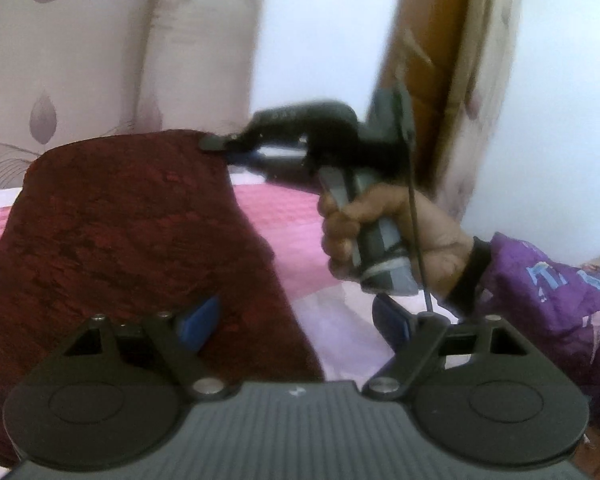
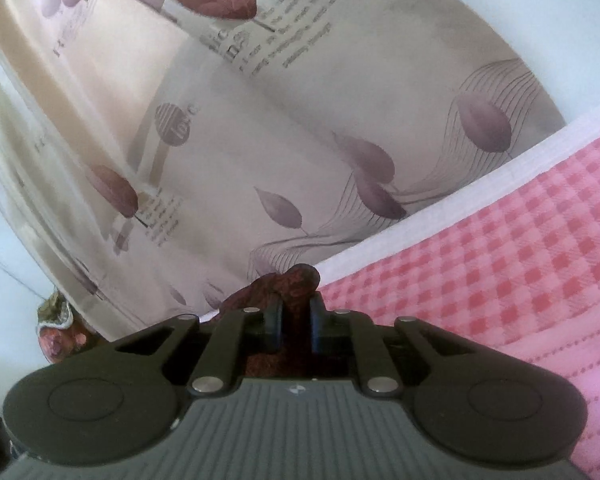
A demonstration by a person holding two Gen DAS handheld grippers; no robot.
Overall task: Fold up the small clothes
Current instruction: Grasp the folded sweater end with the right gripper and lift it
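While your right gripper pinches a bunched corner of the dark red garment and holds it raised above the pink checked bedspread, your left gripper stands with its blue-padded fingers spread wide and nothing between them. The cloth hangs down from the clamped corner, close to the bed's curtain-side edge.

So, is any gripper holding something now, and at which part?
The right gripper pinches the dark red garment at its raised top corner. The left gripper is open and holds nothing.
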